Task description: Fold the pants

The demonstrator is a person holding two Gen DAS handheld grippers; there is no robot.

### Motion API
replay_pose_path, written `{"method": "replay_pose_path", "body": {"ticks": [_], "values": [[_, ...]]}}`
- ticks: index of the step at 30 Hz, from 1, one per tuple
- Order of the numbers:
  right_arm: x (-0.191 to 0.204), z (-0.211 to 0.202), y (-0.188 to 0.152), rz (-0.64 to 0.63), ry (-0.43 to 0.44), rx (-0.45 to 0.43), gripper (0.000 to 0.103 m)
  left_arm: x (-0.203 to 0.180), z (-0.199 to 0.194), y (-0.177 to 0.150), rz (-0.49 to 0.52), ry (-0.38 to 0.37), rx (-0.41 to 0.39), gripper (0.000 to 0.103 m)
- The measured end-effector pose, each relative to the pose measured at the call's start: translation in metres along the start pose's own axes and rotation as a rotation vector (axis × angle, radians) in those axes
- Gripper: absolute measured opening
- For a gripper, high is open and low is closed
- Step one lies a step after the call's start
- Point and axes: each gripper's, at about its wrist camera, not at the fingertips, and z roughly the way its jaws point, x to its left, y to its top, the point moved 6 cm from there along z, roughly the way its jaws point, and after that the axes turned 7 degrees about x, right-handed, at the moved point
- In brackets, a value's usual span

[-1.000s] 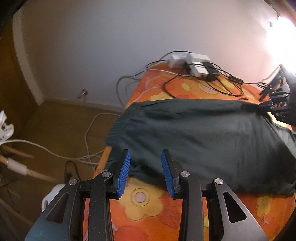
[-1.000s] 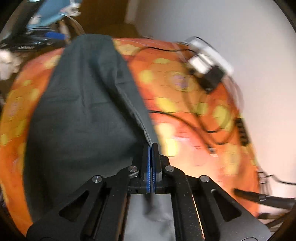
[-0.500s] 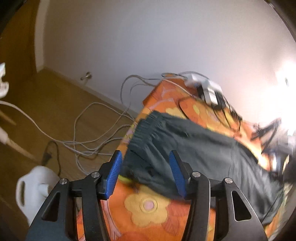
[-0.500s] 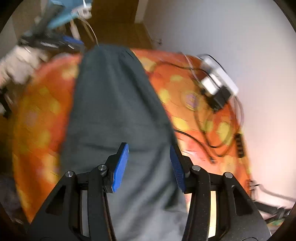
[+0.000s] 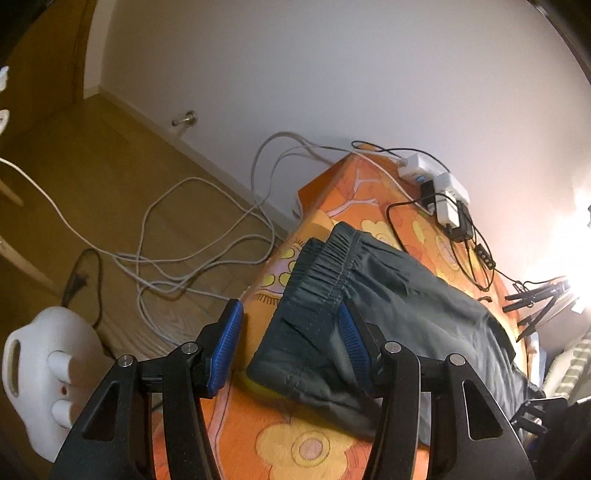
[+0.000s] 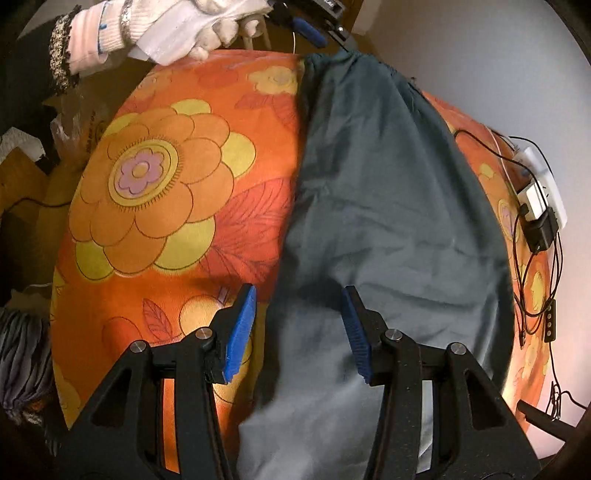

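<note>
Dark green pants [image 5: 388,302] lie folded lengthwise on the orange flowered cloth [image 5: 295,443]. Their gathered waistband sits at the table's end. My left gripper [image 5: 289,308] stands open just above the waistband's near corner, which shows between the blue pads untouched. From the right wrist the pants [image 6: 388,184] run away towards the waistband, where the left gripper [image 6: 314,26] shows in a white-gloved hand [image 6: 166,26]. My right gripper [image 6: 299,291] hovers open over the pants' left edge, and nothing is pinched between its pads.
A white power strip with chargers and black cables [image 5: 443,192] lies along the wall side of the table [image 6: 166,184]. Grey cables [image 5: 184,240] and a white plastic jug [image 5: 48,376] are on the wooden floor beyond the table's end. Black clips [image 5: 535,299] stand at the right.
The right gripper let go of the pants' edge, opened, and slid across to the near side. The left gripper opened wider, rolled, and moved to the waistband corner.
</note>
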Motion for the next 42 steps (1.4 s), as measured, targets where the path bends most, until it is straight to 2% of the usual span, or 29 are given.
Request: {"method": "replay_pose_path", "body": {"ticks": [2, 4, 5, 6, 9, 12, 20, 22, 23, 24, 26, 28, 33, 34, 36, 39, 42], "values": [[-0.002, 0.0, -0.004, 0.009, 0.009, 0.004, 0.045, -0.002, 0.002, 0.001, -0.006, -0.001, -0.012, 0.052], [-0.005, 0.003, -0.004, 0.024, 0.049, 0.012, 0.021, -0.004, 0.0, 0.002, 0.0, 0.009, -0.038, 0.047], [-0.006, 0.004, -0.005, 0.029, 0.043, 0.024, 0.002, -0.005, 0.0, 0.002, 0.004, 0.008, -0.043, 0.032], [-0.008, 0.004, -0.007, 0.027, 0.024, 0.023, 0.003, -0.007, -0.001, 0.003, 0.012, 0.015, -0.047, 0.018], [-0.009, 0.003, -0.012, 0.018, 0.001, 0.026, 0.002, -0.008, -0.005, 0.005, 0.036, 0.051, -0.069, 0.007], [-0.009, -0.004, -0.018, 0.009, -0.028, 0.011, 0.001, -0.01, -0.013, 0.006, 0.046, 0.047, -0.084, 0.003], [-0.036, -0.024, -0.03, 0.045, -0.079, 0.0, 0.001, -0.025, -0.031, 0.002, 0.082, 0.044, -0.109, 0.002], [-0.039, -0.022, -0.036, 0.032, -0.09, 0.014, 0.001, -0.029, -0.029, -0.001, 0.113, 0.076, -0.098, 0.002], [-0.039, -0.018, -0.035, 0.023, -0.099, 0.025, 0.001, -0.029, -0.025, -0.002, 0.102, 0.08, -0.082, 0.006], [-0.038, -0.016, -0.036, 0.016, -0.104, 0.031, 0.001, -0.028, -0.02, -0.003, 0.081, 0.071, -0.058, 0.022], [-0.035, -0.013, -0.036, 0.019, -0.094, 0.038, 0.001, -0.027, -0.013, -0.004, 0.052, 0.067, -0.038, 0.043], [-0.03, -0.01, -0.033, 0.011, -0.095, 0.039, 0.001, -0.03, -0.008, -0.006, 0.059, 0.061, -0.03, 0.043], [-0.025, -0.006, -0.031, -0.007, -0.096, 0.046, 0.001, -0.037, 0.008, -0.011, 0.088, 0.106, -0.013, 0.043], [-0.025, -0.006, -0.031, -0.004, -0.095, 0.046, 0.001, -0.04, 0.009, -0.012, 0.104, 0.121, -0.023, 0.039], [-0.026, -0.006, -0.03, 0.005, -0.098, 0.046, 0.001, -0.046, 0.01, -0.015, 0.147, 0.149, -0.038, 0.009], [-0.03, -0.006, -0.028, 0.008, -0.112, 0.042, 0.001, -0.047, 0.003, -0.015, 0.163, 0.16, -0.068, 0.005], [-0.031, -0.014, -0.025, 0.009, -0.126, 0.029, 0.001, -0.041, -0.016, -0.014, 0.128, 0.144, -0.112, 0.004]]}}
